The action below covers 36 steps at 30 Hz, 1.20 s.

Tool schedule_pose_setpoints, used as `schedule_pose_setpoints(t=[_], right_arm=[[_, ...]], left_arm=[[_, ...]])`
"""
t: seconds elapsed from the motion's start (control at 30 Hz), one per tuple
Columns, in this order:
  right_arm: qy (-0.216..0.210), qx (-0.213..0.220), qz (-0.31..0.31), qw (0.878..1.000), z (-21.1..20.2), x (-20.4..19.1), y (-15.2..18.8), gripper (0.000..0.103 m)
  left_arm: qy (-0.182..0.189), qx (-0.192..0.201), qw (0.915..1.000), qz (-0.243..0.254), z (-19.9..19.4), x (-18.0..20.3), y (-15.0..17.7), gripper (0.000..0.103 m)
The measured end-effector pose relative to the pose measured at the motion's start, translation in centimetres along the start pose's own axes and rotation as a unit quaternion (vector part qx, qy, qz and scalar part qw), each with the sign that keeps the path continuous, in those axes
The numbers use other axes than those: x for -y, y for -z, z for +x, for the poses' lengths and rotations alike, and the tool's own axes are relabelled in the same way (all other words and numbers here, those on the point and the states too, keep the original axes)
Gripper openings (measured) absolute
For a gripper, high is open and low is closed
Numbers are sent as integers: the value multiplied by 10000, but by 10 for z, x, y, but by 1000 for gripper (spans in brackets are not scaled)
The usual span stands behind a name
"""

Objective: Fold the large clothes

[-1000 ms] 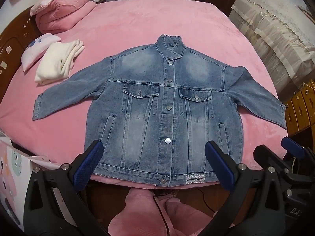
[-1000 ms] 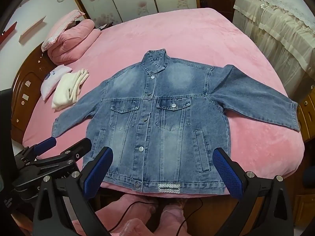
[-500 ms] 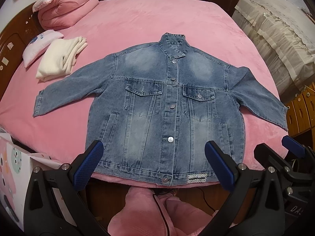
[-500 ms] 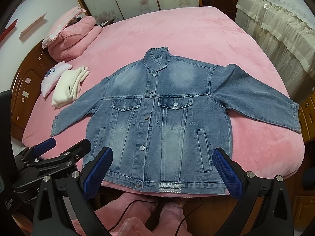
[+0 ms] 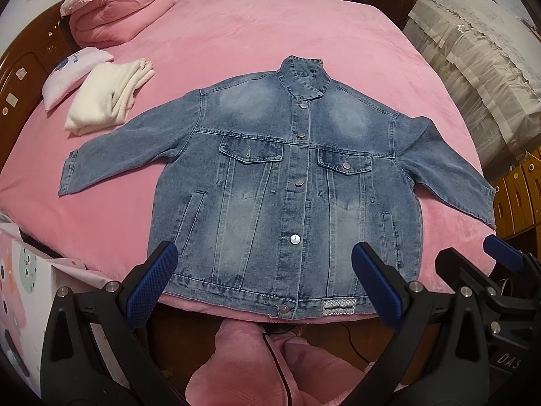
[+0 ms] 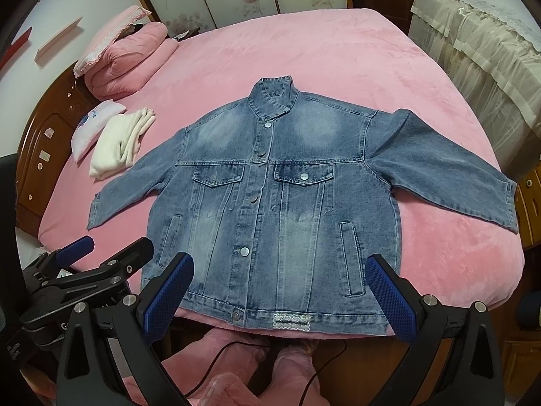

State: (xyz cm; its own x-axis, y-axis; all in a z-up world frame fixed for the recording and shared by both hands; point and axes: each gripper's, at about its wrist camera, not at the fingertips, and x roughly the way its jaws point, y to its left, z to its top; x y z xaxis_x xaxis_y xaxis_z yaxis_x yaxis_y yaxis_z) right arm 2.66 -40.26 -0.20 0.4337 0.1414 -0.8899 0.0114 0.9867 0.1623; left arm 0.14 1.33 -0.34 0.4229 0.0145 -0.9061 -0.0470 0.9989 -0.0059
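Note:
A blue denim jacket (image 5: 290,182) lies flat and buttoned on the pink bed (image 5: 257,30), front up, collar away from me, both sleeves spread out. Its hem reaches the near edge of the bed. My left gripper (image 5: 265,284) hovers open above the hem, nothing between its blue pads. In the right wrist view the same jacket (image 6: 287,196) fills the middle, and my right gripper (image 6: 279,296) hangs open over the hem too. The left gripper (image 6: 72,253) shows at that view's lower left, and the right gripper (image 5: 500,253) at the left view's right edge.
A folded cream garment (image 5: 108,98) and a small pillow (image 5: 74,71) lie left of the jacket, with a rolled pink quilt (image 5: 118,13) behind. A wooden headboard (image 6: 44,149) lines the left side. A lace-covered piece of furniture (image 5: 480,67) stands right. Pink-clad legs (image 5: 257,365) and a cable are below.
Both views have shifted slightly toward the bed, so the jacket sits lower and larger in frame. The jacket has not moved and both grippers stay open.

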Motion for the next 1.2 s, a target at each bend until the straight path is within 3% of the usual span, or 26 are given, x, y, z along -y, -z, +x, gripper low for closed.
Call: schedule_pose_setpoints(t=[1.2], right_arm=[[-15, 39, -130, 9999, -2, -2, -1, 102]], left_arm=[[-56, 143, 9998, -130, -10, -4, 2, 102]])
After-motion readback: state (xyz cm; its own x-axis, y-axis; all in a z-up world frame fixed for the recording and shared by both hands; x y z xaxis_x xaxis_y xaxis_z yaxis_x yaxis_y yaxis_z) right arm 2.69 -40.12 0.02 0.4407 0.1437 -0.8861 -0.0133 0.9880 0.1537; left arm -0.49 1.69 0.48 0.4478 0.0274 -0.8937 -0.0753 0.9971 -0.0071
